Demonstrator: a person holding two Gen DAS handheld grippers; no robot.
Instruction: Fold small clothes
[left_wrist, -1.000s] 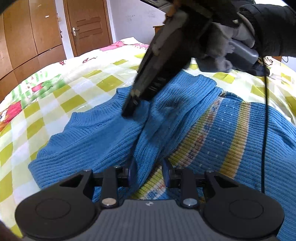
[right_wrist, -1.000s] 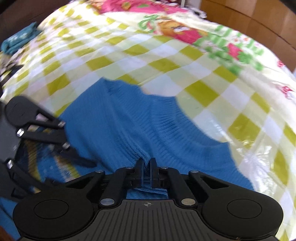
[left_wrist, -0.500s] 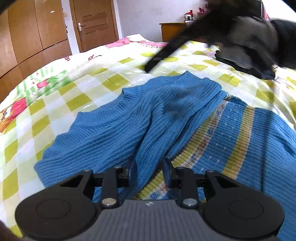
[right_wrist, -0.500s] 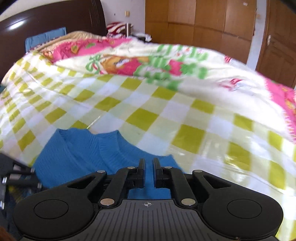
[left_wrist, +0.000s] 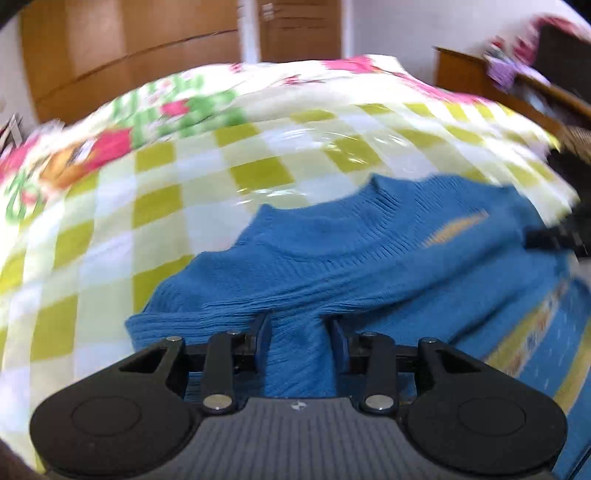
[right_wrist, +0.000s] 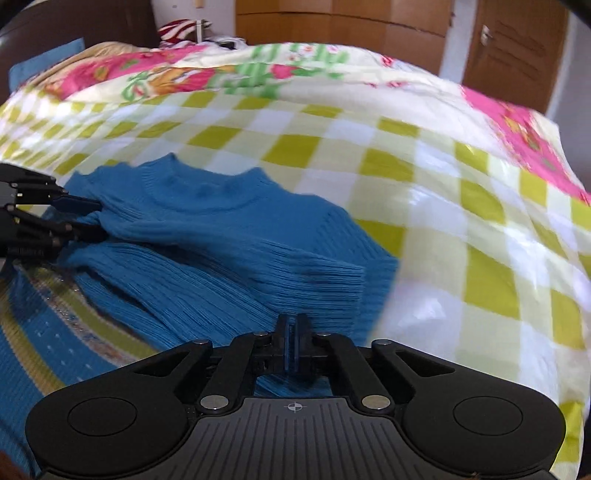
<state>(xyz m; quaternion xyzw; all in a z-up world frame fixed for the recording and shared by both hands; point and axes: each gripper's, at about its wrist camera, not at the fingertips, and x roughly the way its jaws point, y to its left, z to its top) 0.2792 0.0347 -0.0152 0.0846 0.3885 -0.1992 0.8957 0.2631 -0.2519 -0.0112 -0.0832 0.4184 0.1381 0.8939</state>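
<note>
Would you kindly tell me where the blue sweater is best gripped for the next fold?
Probably by the sleeve end, at the ribbed cuff edge of the blue sweater, coming in low from the bed's near side. That edge lies free and layered, so thin tongs can pinch it; the right tongs are shut on it there, and the left tongs bunch cloth near the shoulder.

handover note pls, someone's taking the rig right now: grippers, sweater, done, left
Left gripper: shut on a thick bunch of the sweater.
Right gripper: shut on the sweater's thin edge.
Sweater: blue knit with a striped band, on the checked bedspread, collar away from the cameras.
Done: a blue ribbed part lies folded over the striped body.
Left: probably lay down the held parts, then finish and square the folds.
</note>
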